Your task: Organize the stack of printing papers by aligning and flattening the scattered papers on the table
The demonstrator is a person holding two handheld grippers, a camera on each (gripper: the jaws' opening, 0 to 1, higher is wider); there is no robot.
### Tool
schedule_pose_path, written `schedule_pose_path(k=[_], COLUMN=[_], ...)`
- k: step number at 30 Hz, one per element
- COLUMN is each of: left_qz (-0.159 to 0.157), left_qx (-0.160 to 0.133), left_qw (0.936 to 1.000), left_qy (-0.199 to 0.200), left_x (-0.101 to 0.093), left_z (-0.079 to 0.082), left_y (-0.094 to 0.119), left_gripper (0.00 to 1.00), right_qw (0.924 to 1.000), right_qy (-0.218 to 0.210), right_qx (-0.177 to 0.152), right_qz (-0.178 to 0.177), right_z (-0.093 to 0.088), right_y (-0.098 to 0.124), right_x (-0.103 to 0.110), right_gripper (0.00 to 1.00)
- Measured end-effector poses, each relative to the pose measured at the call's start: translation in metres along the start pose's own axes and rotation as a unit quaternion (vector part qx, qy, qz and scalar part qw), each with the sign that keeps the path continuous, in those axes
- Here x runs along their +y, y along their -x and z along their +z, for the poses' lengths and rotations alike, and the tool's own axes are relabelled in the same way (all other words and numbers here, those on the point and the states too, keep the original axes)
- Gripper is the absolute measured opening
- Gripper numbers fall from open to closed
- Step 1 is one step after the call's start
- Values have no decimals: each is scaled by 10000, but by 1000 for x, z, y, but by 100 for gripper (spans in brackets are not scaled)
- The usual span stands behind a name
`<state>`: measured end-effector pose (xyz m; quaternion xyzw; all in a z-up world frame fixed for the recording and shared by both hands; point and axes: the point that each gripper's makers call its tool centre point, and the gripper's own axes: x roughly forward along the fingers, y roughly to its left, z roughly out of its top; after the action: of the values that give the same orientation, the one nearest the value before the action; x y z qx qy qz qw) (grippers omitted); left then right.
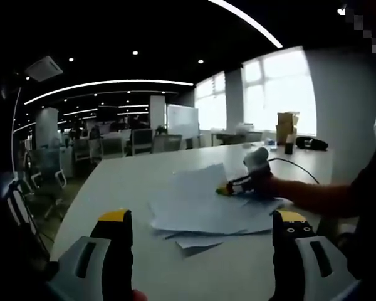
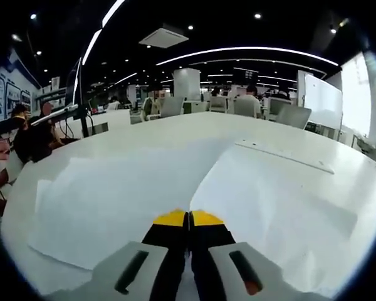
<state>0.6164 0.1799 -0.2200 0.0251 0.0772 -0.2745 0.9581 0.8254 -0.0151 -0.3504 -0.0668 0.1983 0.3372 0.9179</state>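
Yellow-tipped jaws of the left gripper (image 1: 200, 229) stood wide apart in the left gripper view, released and grasping nothing, hovering above the near edge of the white table (image 1: 113, 182) and short of the papers. In the right gripper view, the right gripper (image 2: 189, 219) had its jaws pressed together, tips meeting low over the sheets; whether a sheet was pinched between them could not be told.

From the left gripper view, that same right gripper sat at the far side of the pile of printing papers (image 1: 200, 207), held by a person's hand (image 1: 272, 188). The pile lay fanned and skewed on the table, corners poking out at the near edge, one upper sheet angled away from the rest. In the right gripper view the upper sheet's edge ran diagonally across the sheet beneath.

By my judgement, alignment was barely begun. Pushing from one side only, with the left jaws not bracing the opposite edge, would likely slide the loose sheets across the smooth tabletop or buckle the top one instead of squaring the stack.
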Motion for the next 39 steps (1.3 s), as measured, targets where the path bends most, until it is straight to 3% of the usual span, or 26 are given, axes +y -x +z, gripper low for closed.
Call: schedule_pose_path(k=[13, 34, 39], left_qz=[6, -9, -137], left_qx=[-12, -20, 21], left_qw=[10000, 10000, 9998], left_qy=[32, -53, -106], left_x=[-1, -2, -11], left_z=[-1, 5, 2], left_y=[1, -1, -2], left_gripper=[95, 95, 96], right_qw=[9995, 9995, 9995], right_qy=[281, 199, -249], right_qx=[9, -9, 11], right_qz=[-136, -234, -208], right_z=[1, 1, 0], right_y=[-1, 0, 2], right_x=[-2, -9, -12], right_gripper=[0, 0, 0])
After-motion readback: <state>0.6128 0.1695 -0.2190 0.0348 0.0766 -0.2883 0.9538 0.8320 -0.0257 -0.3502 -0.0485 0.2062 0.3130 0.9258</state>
